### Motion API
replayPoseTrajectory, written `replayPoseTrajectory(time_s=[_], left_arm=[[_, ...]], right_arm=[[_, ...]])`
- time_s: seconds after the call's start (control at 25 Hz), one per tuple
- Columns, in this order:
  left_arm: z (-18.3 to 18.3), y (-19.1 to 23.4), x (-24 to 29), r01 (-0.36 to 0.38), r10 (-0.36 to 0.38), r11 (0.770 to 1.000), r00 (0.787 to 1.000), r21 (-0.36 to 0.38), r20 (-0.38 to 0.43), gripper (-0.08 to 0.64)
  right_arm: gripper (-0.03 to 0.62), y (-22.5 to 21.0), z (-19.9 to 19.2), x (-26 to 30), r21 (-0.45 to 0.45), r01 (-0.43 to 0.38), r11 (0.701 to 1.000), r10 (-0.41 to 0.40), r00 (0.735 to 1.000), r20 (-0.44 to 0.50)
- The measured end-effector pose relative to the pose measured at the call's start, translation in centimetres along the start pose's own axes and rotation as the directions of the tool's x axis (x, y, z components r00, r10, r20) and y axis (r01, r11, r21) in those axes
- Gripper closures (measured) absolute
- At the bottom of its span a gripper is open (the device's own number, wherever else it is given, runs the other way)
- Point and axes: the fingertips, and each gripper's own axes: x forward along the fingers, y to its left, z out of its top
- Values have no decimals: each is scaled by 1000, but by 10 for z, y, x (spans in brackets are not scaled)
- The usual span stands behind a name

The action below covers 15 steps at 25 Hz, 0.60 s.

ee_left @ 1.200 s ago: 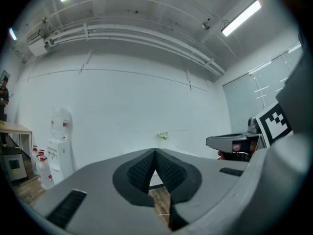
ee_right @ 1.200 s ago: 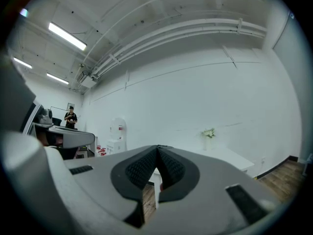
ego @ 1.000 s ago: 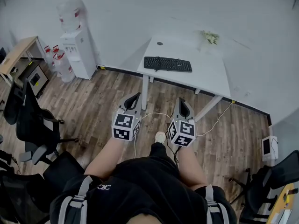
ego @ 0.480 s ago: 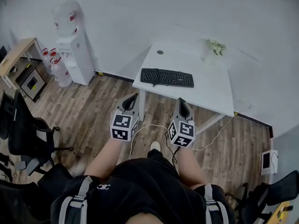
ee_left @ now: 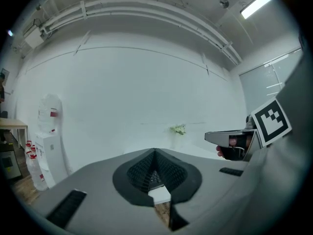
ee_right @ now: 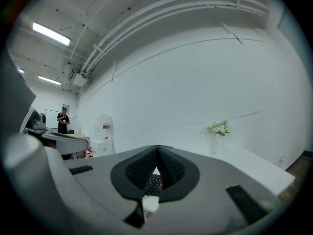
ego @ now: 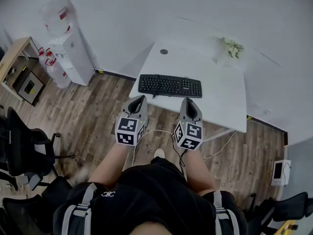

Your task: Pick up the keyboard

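Two empty grippers lead: my left gripper (ego: 139, 101) and right gripper (ego: 189, 103) both have their jaws pressed together. Just beyond their tips, the flat black plastic keyboard (ego: 170, 85) lies along the near edge of the white rectangular surface (ego: 222, 94), closer than a second ago. I've closed in; opening the jaws comes next, I judge.

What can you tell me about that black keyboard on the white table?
The keyboard is a long black rectangle with rows of dark keys, plastic by the look of it. It lies flat on the white table, near the front edge and toward its left end, its long side along that edge. Only the table touches it; the left gripper and right gripper are short of it, jaws shut.
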Motion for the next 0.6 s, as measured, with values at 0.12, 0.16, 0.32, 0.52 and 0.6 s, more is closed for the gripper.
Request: replayPoseTrajectory(time_s=[0.12, 0.16, 0.32, 0.52, 0.6], left_arm=[[-5, 0, 37, 4, -4, 1000, 999, -10, -35, 560], [-6, 0, 50, 4, -4, 1000, 999, -13, -46, 560], [-18, 1, 98, -5, 2, 999, 995, -32, -102, 560], [-29, 2, 147, -30, 24, 999, 988, -37, -152, 560], [-35, 6, 163, -53, 46, 998, 984, -35, -175, 560]], right_arm=[[588, -24, -6, 29, 16, 8, 1000, -7, 1000, -29], [588, -33, -9, 40, 22, 10, 1000, -9, 999, -39], [588, -66, -24, 80, 40, 11, 999, -8, 996, -90], [588, -105, -44, 121, 54, -6, 998, 14, 988, -151], [588, -121, -50, 137, 66, -5, 998, 16, 986, -169]])
